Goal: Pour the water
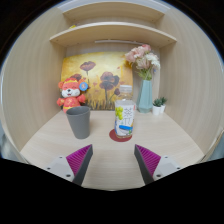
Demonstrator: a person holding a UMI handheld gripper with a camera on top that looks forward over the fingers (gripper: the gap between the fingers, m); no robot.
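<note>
A clear plastic water bottle (124, 113) with a white cap and a green-and-white label stands upright on a red coaster (121, 136), on the light wooden table (105, 150). A grey cup (79, 122) stands to its left. My gripper (113, 160) is open and empty, with its magenta pads (79, 158) wide apart. The bottle is beyond the fingers, slightly right of the middle, and the cup is beyond the left finger.
A stuffed toy (71, 93) sits at the back left. A blue vase of flowers (146, 90) and a small potted plant (159, 105) stand at the back right. A flower picture (100, 73) leans on the back wall under a shelf (110, 32).
</note>
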